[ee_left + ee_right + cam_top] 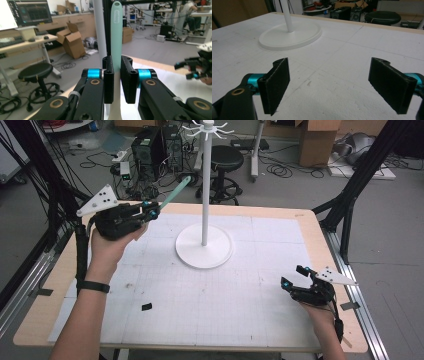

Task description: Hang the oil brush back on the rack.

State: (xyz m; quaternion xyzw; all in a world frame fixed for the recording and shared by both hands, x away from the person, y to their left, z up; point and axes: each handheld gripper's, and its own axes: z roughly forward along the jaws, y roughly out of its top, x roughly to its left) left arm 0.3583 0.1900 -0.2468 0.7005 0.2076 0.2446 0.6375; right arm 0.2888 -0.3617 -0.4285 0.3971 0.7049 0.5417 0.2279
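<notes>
One tall white hanging stand [204, 195] is standing mid-table, hooks [207, 128] at its top. Left gripper [150, 213] is clamping a mint green utensil [176, 193], handle pointing upward beside the pole; raising it steadily, hole end leading, seems wise. Right gripper [295, 276] is resting near the table edge, jaws apart.

No text can be read anywhere. The mint-green handle [116, 35] carries a small embossed mark near its tip, too blurred to make out in the left gripper view.
</notes>
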